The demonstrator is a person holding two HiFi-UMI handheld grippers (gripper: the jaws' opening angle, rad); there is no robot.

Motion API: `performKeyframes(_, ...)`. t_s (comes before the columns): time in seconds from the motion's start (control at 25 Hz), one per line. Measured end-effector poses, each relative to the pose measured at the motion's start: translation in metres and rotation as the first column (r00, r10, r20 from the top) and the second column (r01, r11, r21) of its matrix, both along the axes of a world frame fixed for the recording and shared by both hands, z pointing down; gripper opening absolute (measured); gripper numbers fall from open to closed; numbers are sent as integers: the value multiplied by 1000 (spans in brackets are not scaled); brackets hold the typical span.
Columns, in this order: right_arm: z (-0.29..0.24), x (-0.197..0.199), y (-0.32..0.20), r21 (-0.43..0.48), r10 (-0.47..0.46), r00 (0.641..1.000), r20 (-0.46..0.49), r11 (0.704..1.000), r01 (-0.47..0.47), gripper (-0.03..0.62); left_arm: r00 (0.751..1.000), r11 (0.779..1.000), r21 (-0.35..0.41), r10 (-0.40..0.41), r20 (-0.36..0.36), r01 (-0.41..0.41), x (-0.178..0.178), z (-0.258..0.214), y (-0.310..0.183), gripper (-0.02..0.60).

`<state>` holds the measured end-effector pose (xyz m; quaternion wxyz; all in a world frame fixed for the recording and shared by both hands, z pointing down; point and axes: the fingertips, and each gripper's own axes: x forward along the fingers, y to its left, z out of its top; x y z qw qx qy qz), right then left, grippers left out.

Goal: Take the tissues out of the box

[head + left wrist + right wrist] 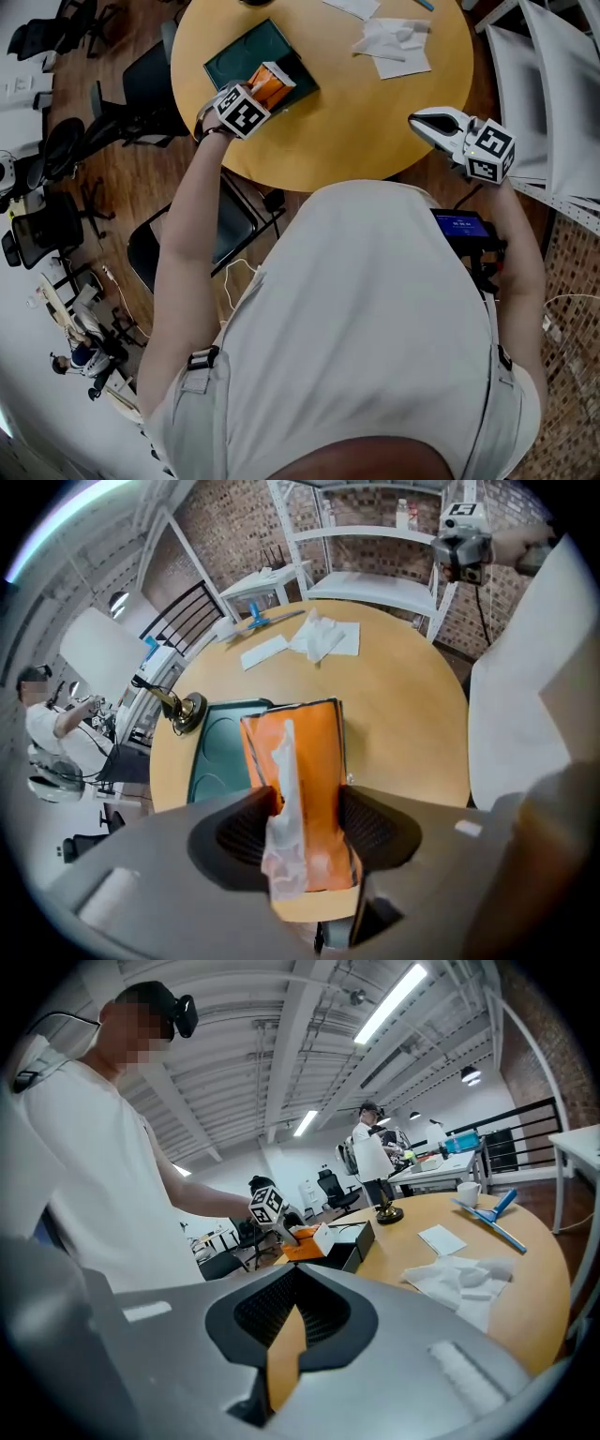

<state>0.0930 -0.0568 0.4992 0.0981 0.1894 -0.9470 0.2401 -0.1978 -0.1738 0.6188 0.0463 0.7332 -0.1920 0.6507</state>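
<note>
One white tissue point(284, 799) stands up from the slot of the orange cardboard tissue box point(305, 752). Only the left gripper view shows it; in the head view the marker cube covers it. The box lies flat on a dark green tray point(214, 761) on the round wooden table point(403, 705), its long axis running straight away from the left gripper point(298, 832). That gripper's jaws stand apart either side of the tissue, not pinching it. The right gripper point(286, 1335), by the table's edge, is clenched and empty.
</note>
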Motion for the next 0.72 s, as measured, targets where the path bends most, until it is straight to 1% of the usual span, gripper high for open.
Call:
performKeyframes(0.12,-2,-10,-5,12,-47,999,1,999,47,0,1000,1000,-10,18,-23,-18,10,-29,24,227)
performKeyframes(0.2,-5,-16,-5,19,-72,997,-1,997,72,0,998,998,-30,55,-33,-56,20,-41,51,229)
performKeyframes(0.28,-7,-22,-3,20,-93,996,-2,995,93,0,994,993,-57,99,-36,-101,33,-40,77,232)
performKeyframes(0.36,-9,-27,-2,18,-111,994,-2,994,111,0,990,987,-81,134,-31,-136,46,-26,97,232)
performKeyframes(0.48,-8,-28,-2,16,-128,992,-10,992,129,0,987,981,-112,159,-1,-158,59,7,117,236)
performKeyframes(0.64,-8,-27,-3,13,-126,992,-11,992,126,0,983,975,-157,169,73,-156,62,56,133,236)
performKeyframes(0.72,-6,-28,-3,10,-122,992,-13,992,122,0,977,973,-161,182,114,-163,58,77,139,238)
